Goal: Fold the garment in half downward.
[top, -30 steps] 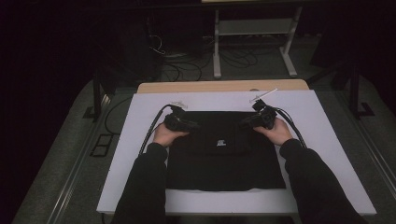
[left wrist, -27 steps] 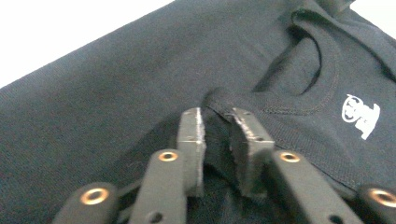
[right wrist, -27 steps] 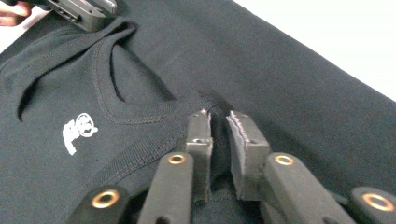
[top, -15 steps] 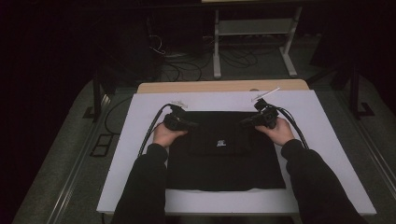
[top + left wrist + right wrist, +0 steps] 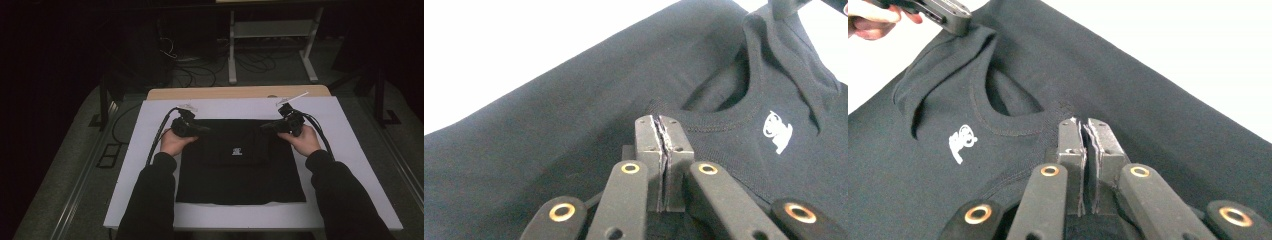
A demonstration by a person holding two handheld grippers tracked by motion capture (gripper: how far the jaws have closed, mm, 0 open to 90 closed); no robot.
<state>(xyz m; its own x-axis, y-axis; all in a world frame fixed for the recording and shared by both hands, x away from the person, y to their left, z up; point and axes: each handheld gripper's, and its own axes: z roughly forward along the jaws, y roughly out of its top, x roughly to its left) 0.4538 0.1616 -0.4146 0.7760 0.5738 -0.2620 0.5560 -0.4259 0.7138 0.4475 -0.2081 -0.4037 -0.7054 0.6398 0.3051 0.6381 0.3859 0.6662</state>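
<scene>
Black T-shirt (image 5: 240,165) lies flat on the white bench (image 5: 350,150); left gripper (image 5: 663,131) and right gripper (image 5: 1085,132) have just been closing, each now pinching cloth beside the collar (image 5: 998,125). Best lift both evenly, keeping the fabric taut

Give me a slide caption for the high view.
Both tools pinch a black shirt's top edge.

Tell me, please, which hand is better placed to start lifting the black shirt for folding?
Probably the left. Both grippers are shut on the shirt beside its collar, but the fabric under the left gripper looks raised into a ridge, while that by the right gripper lies flatter.
</scene>
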